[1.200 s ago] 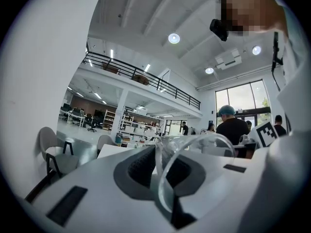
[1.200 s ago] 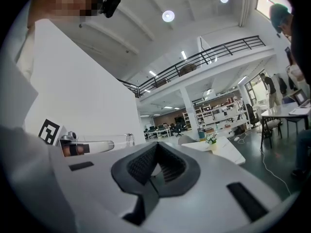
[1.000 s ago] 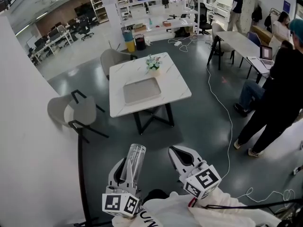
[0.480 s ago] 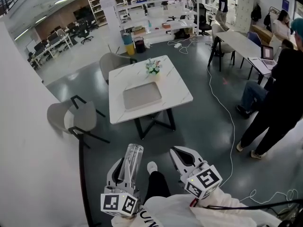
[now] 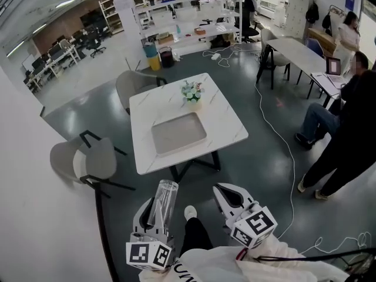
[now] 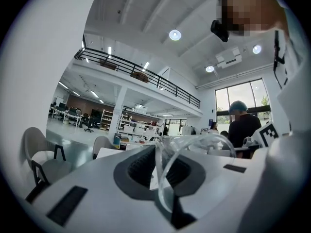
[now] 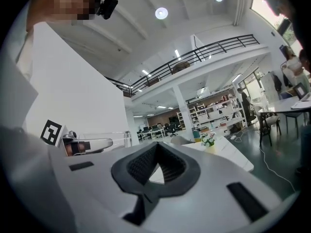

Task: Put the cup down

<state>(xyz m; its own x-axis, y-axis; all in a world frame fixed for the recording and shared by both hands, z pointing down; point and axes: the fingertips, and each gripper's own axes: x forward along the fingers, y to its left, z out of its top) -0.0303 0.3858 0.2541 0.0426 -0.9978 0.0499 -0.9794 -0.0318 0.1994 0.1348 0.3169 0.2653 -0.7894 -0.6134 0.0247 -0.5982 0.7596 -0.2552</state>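
Note:
A tall clear cup stands upright between the jaws of my left gripper, which is shut on it low in the head view. In the left gripper view the cup's rim arches over the dark pads of the left gripper. My right gripper hangs beside it, jaws shut with nothing between them; its pads meet at the tip. The cup also shows at the left of the right gripper view. A white marble table stands ahead, beyond both grippers.
On the table lie a grey tray and a small flower pot. Grey chairs stand at the left and behind the table. People and a white cable are on the right. A white wall runs along my left.
The view has moved closer to the table, which now sits nearer and larger in frame. Both grippers keep their places, the cup still held in the left one.

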